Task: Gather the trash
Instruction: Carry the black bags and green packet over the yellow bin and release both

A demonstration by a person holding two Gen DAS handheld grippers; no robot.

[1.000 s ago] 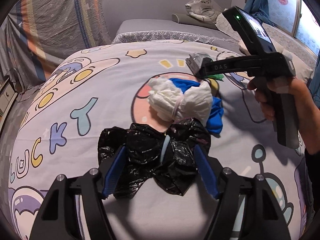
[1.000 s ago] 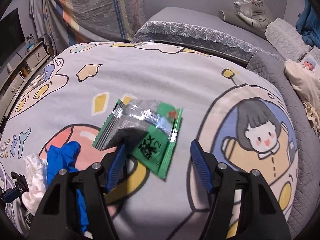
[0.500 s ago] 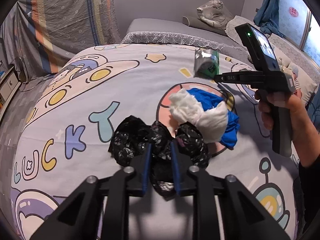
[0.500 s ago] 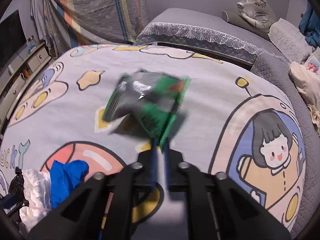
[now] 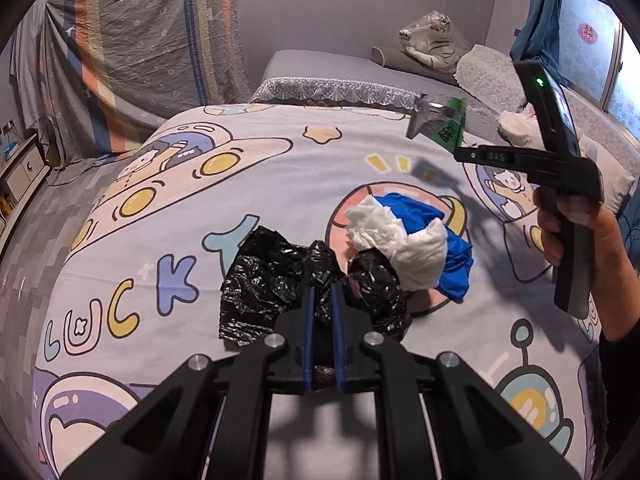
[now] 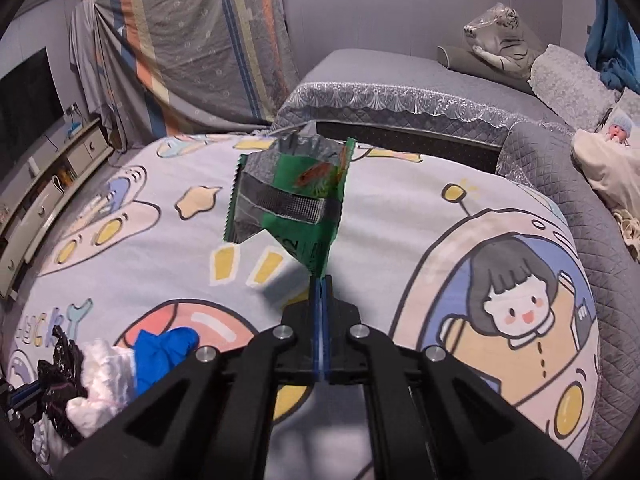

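One black bag (image 5: pixel 280 280) pinched by the left gripper (image 5: pixel 321 292); one green wrapper (image 6: pixel 296 196) clamped aloft by the right gripper (image 6: pixel 321 284), both tilted downward over the bed (image 5: pixel 280 168).

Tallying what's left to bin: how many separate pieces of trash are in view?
3, more may be hidden. Crumpled black plastic bag pinched in the left hand-held gripper; green foil snack wrapper held up by the right hand-held gripper; white-and-blue crumpled wad on the bedspread.

Bag (image 5: pixel 280 280) left of tissue (image 5: pixel 400 248), on bedspread (image 5: pixel 240 184)

Both hand-held grippers closed: left (image 5: pixel 321 292) on black bag (image 5: pixel 272 276), right (image 6: pixel 321 284) lifted green wrapper (image 6: pixel 292 204).
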